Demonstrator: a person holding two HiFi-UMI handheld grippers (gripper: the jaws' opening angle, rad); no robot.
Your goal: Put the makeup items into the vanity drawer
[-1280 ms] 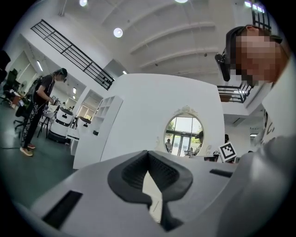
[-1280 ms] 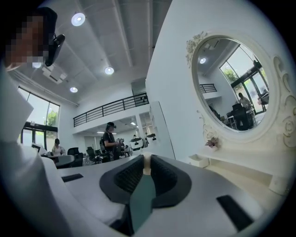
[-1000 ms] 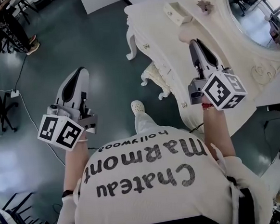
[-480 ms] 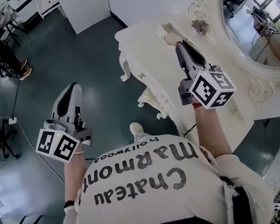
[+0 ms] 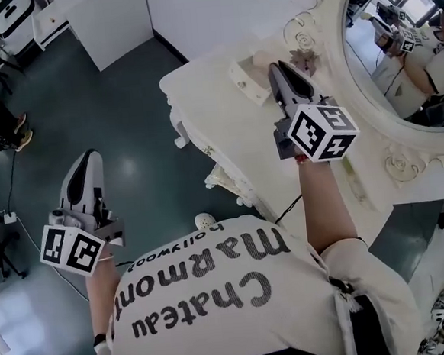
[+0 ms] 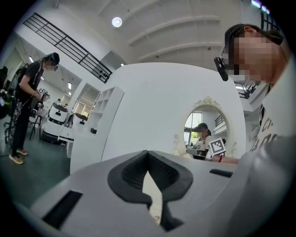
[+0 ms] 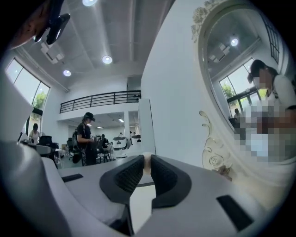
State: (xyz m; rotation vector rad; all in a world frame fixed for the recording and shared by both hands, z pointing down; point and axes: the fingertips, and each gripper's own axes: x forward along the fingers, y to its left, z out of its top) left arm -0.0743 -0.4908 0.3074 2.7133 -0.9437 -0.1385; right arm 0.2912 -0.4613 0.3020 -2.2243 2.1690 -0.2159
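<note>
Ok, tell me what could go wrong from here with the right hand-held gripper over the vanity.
1. The right hand-held gripper pinches a small pale pink item only at its jaw tips, so the item could slip out onto the vanity top.
2. The small white box lies just beside the gripper, and a careless swing might knock it.
</note>
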